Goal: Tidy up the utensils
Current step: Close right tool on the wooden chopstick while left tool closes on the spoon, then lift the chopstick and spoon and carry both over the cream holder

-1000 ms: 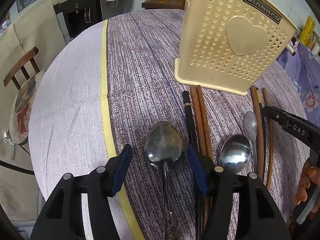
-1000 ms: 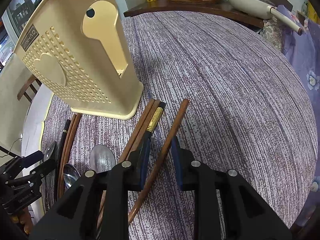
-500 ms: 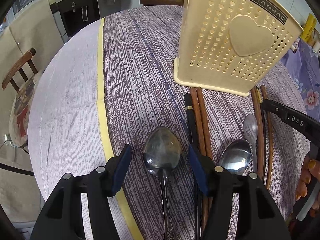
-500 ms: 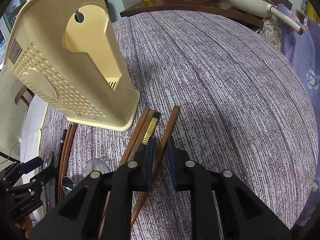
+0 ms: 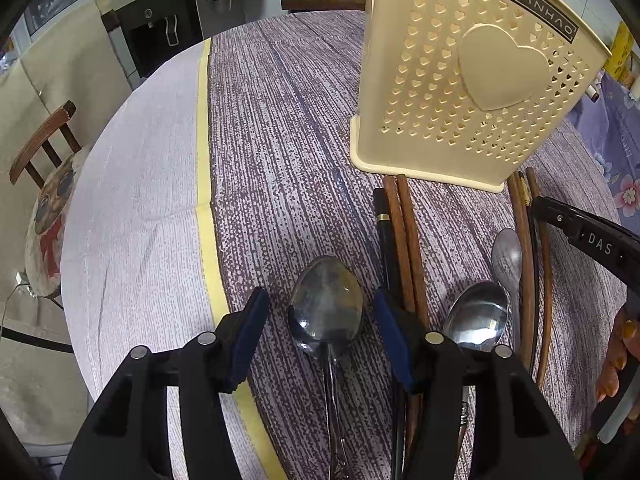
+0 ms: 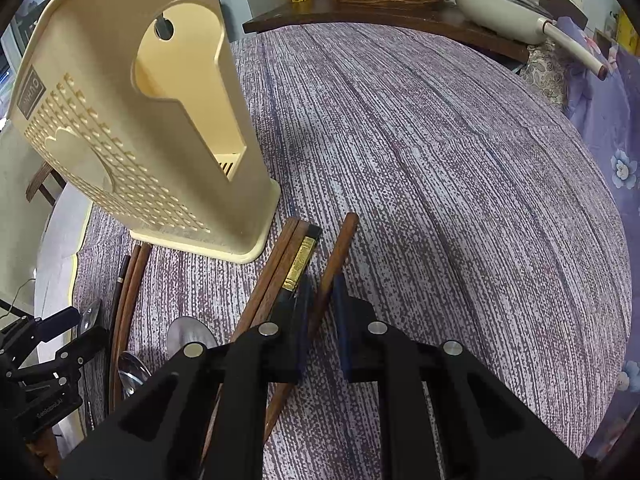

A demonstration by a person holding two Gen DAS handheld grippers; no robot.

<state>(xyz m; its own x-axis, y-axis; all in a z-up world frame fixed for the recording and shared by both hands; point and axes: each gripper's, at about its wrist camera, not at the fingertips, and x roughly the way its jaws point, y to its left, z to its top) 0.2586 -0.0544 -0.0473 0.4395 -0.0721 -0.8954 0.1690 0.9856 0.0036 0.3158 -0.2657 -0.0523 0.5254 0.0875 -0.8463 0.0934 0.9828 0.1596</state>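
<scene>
Between the blue-padded fingers of the right gripper (image 6: 320,300) lies a single long brown wooden chopstick (image 6: 334,254), flat on the purple-and-white striped tablecloth (image 6: 460,184); the jaws are nearly closed round it, though whether the pads press it I cannot tell. Just left of it lie two more brown chopsticks and one black chopstick with a gold band (image 6: 300,262), side by side, their far ends close to the base of the cream perforated plastic utensil holder (image 6: 132,132), which stands upright with a raised heart on its side. Three steel spoons lie nearer the left gripper (image 5: 320,320), whose spread jaws straddle the large tarnished steel spoon (image 5: 326,312). Beside that spoon lie three more chopsticks, one black and two brown. A wooden chair (image 5: 44,136) stands beyond the table.
</scene>
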